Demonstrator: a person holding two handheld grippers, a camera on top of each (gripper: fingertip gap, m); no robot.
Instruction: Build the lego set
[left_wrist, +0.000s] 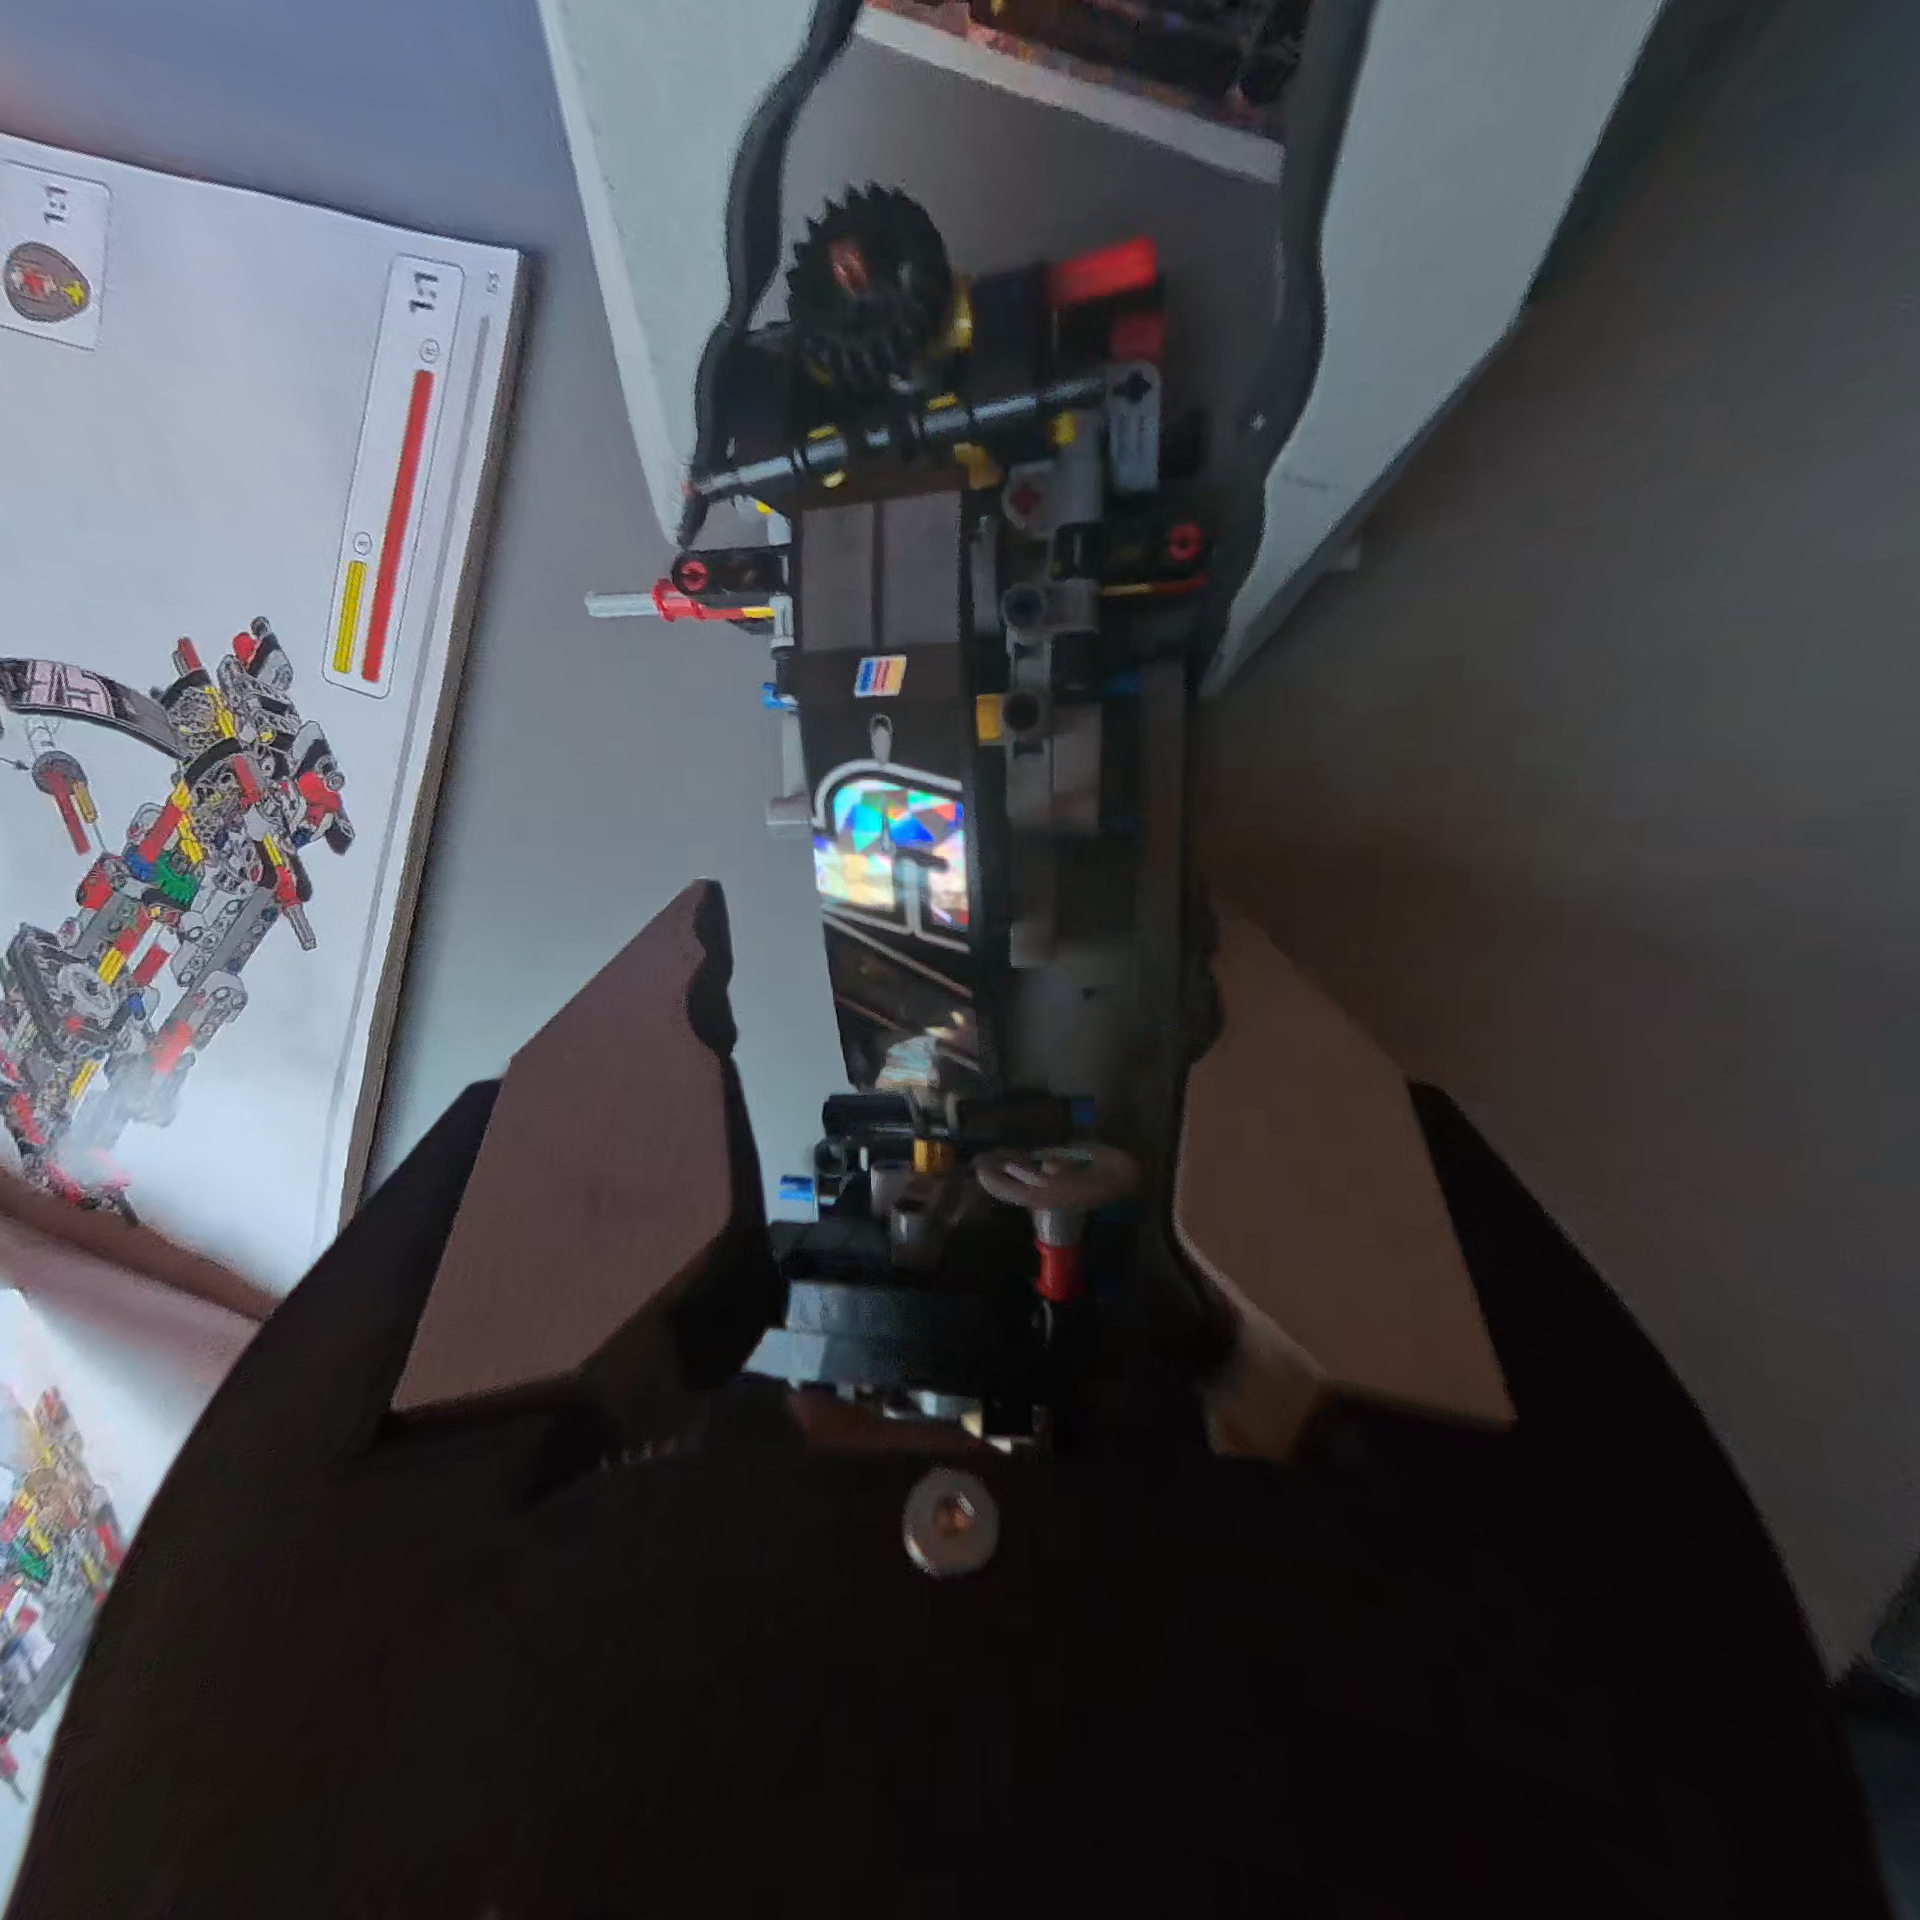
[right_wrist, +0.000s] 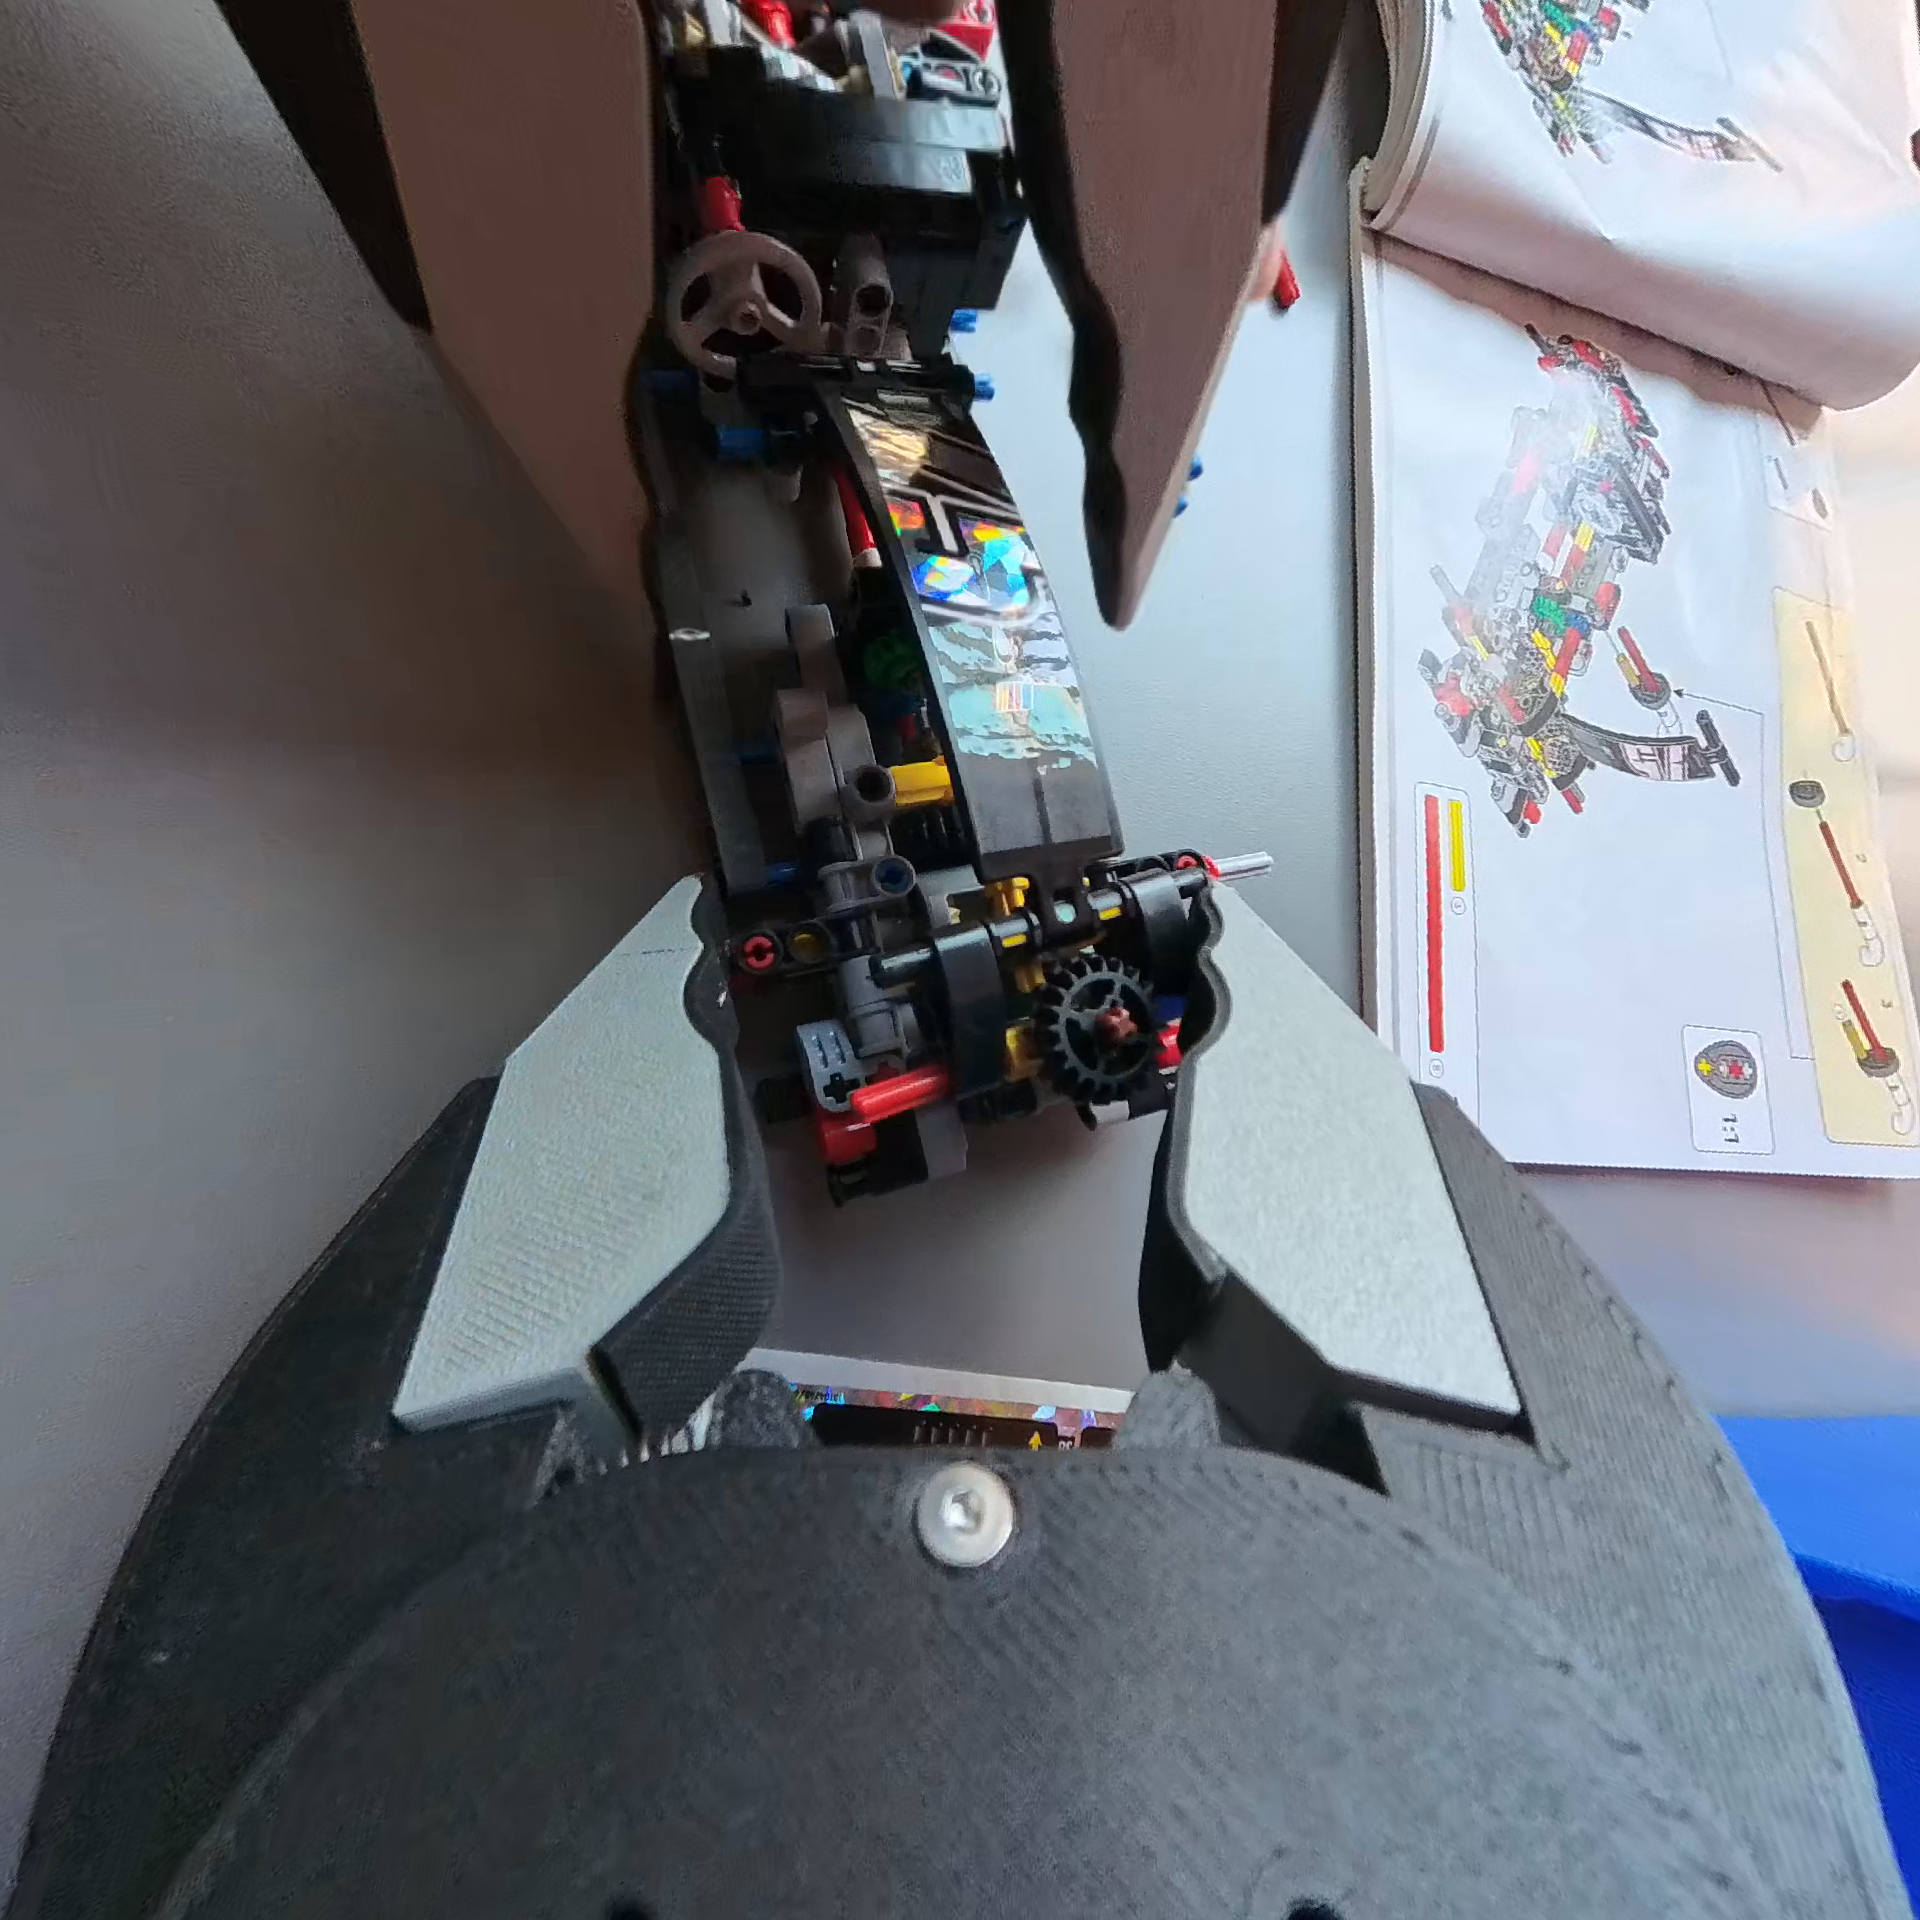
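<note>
Brick-built car chassis (right_wrist: 894, 665) was held at gear end between pressed pads of right gripper (right_wrist: 956, 997). Left gripper (left_wrist: 961, 966) was spread wide around steering-wheel end, left pad clear. Instruction booklet (right_wrist: 1621, 831) lay beside. Firm, level hold was judged advisable.

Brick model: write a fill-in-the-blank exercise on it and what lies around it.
1. The gear at the model's end, between the right gripper's fingers, is ___.
2. The model's grey ___ wheel sits at the end near the left gripper.
3. On the open booklet, the longer printed bar is ___.

Missing words: black; steering; red.
</note>
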